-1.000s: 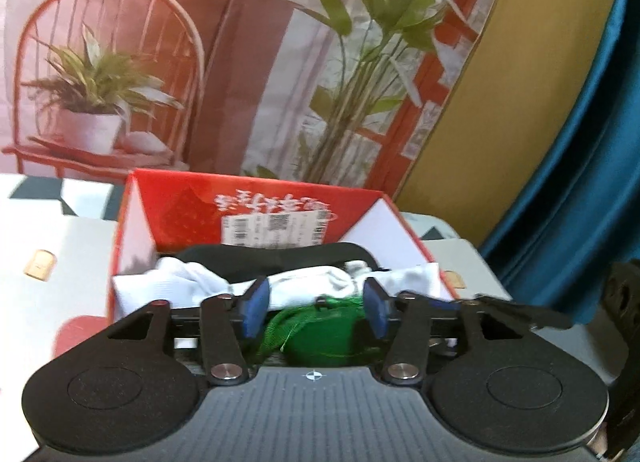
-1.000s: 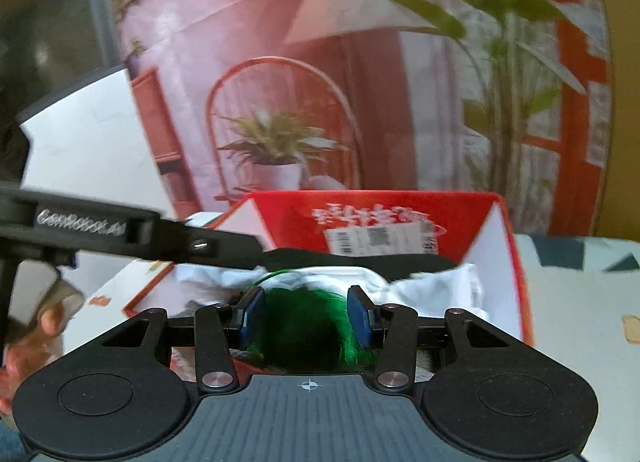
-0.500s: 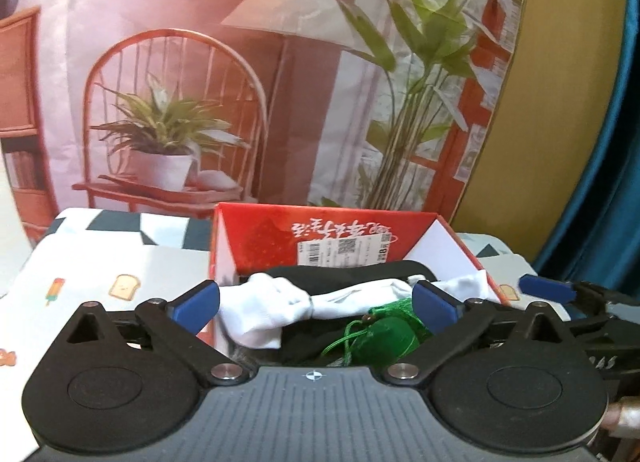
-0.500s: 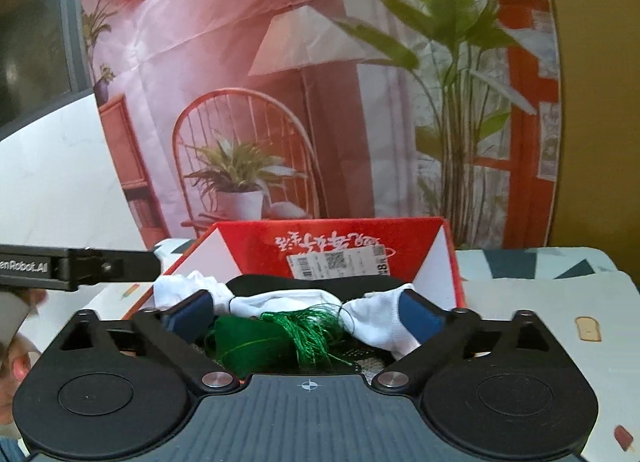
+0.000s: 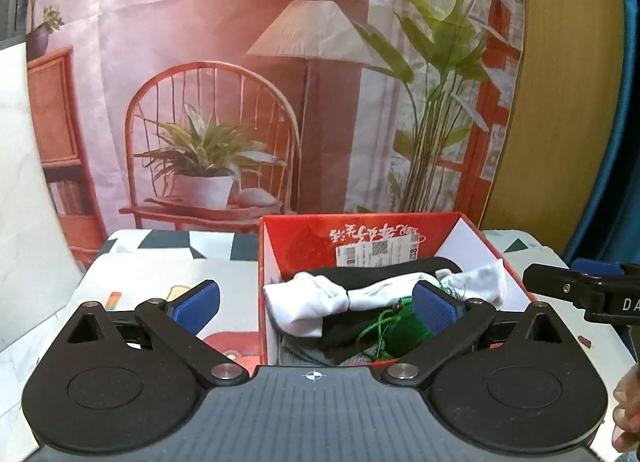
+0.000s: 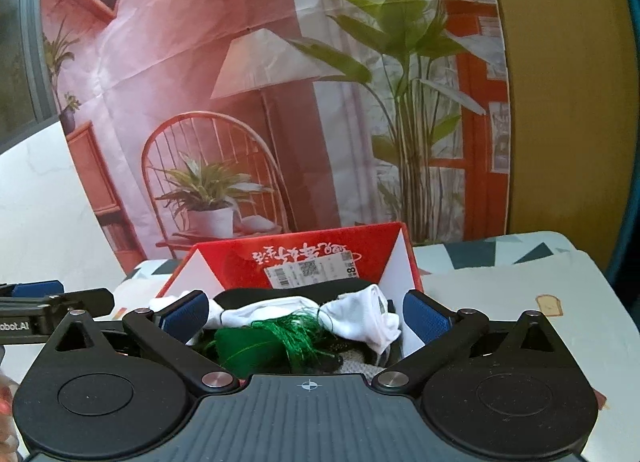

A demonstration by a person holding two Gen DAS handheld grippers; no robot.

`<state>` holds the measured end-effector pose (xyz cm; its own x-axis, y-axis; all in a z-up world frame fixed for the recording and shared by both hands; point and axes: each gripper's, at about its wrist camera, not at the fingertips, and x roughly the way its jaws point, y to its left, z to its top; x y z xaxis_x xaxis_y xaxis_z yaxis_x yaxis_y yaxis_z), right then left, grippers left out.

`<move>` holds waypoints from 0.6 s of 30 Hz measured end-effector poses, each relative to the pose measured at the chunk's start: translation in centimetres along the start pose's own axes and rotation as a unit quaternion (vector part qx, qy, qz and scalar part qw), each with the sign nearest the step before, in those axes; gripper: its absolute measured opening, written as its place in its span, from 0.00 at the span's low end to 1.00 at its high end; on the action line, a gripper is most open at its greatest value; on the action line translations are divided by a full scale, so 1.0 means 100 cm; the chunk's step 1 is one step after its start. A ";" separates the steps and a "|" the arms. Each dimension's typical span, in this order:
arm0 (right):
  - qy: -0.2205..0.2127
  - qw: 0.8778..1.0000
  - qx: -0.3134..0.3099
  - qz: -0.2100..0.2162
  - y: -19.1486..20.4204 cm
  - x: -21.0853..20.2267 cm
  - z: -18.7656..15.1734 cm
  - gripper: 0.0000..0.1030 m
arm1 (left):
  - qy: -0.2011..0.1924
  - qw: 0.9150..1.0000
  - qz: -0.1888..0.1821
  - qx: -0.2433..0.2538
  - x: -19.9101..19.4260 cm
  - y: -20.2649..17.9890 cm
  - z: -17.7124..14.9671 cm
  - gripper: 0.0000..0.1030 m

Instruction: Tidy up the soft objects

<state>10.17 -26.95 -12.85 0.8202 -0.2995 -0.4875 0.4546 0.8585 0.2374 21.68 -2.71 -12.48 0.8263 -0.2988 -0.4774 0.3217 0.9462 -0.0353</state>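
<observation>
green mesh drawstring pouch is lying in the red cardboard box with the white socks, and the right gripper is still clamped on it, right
Not quite. The right gripper is open, its blue pads spread wide and holding nothing, as the right wrist view shows. The green mesh drawstring pouch does lie in the red cardboard box with the white socks.

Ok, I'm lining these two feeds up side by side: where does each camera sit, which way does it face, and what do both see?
Left wrist: on the left claw, facing forward over the red box; own open fingers show, the right claw at the right edge.
Right wrist: on the right claw, facing the red box; own open fingers, the left claw at the left edge.
Shared: the box, white cloth, green tasselled pouch, printed backdrop.
</observation>
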 end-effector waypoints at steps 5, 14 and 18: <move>0.021 1.000 -0.003 -0.015 0.005 -0.007 -0.003 1.00 | 0.010 1.000 0.010 -0.002 -0.008 0.003 -0.004 1.00; 0.014 0.999 -0.016 -0.039 0.015 -0.042 0.003 1.00 | -0.021 0.999 0.039 0.001 -0.055 0.000 0.003 1.00; 0.005 0.998 -0.017 -0.056 0.026 -0.073 0.015 1.00 | -0.053 0.997 0.050 0.005 -0.095 -0.005 0.014 1.00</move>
<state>5.91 -23.22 -7.41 0.7615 -0.3904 -0.5174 0.5307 0.8339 0.1518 14.30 -0.56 -6.67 0.8988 -0.2155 -0.3817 0.2399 0.9706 0.0171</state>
